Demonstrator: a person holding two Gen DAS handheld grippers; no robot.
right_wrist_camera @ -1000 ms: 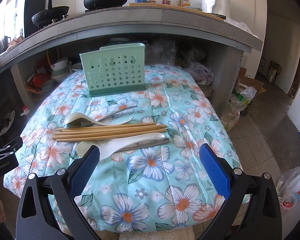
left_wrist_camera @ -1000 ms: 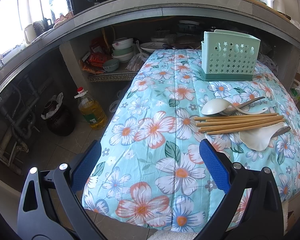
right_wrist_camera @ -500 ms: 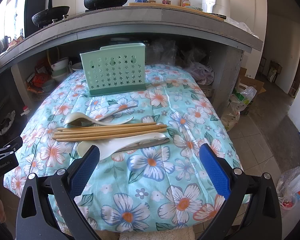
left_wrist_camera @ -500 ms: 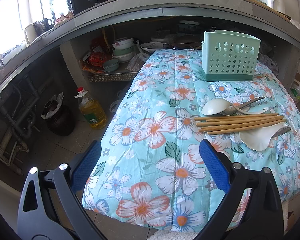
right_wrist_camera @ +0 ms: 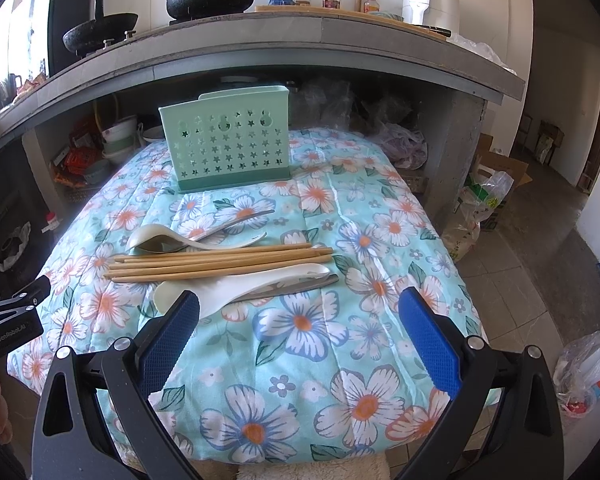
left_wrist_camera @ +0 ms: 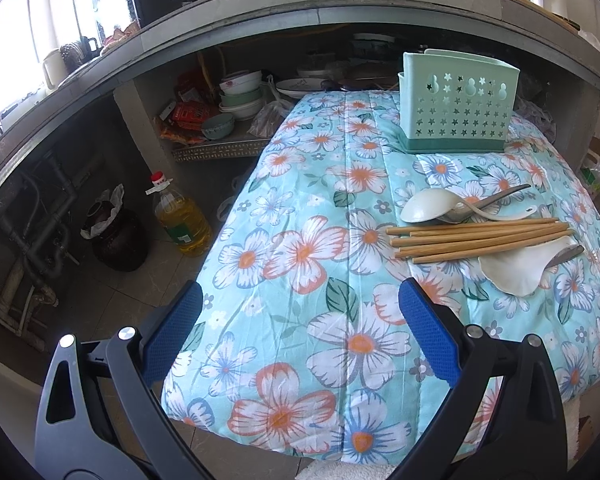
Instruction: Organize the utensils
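Nothing has moved in the last second. Both tools hang in the same spot, so sorting has not started yet. The left gripper and the right gripper have their blue fingers spread wide and hold nothing. The wooden chopsticks lie in front of the green holder on the flowery surface. One white spoon lies on their near side, and another white spoon on the side toward the holder. The holder looks empty.
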